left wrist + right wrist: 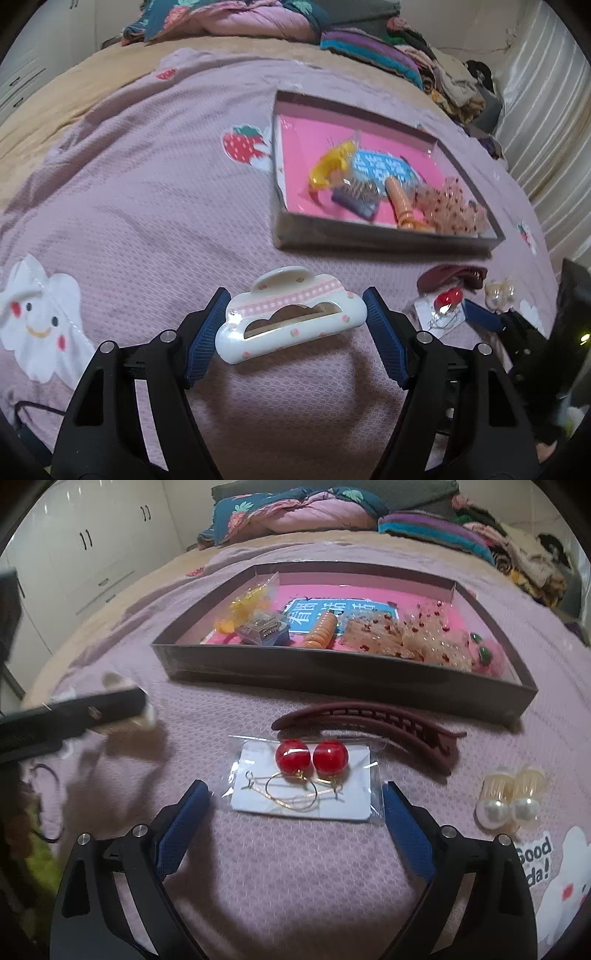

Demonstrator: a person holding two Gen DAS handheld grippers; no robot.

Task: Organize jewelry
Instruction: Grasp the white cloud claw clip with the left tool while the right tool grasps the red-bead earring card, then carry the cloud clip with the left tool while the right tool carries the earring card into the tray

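Legible text, right wrist view: the white cartoon patch (pixel 565 882) on the bedspread (pixel 295 867) carries the word "Good" in dark letters, with a second line beneath ending "da!"; its opening letters are hidden behind the gripper arm.

The blue card (pixel 295 618) lying in the shallow box (pixel 332 679) bears large white Chinese characters; objects overlap them and they cannot be read with confidence.

Left wrist view: the same blue card (pixel 384 168) shows only blurred white marks. No other lettering, brand or number is legible.
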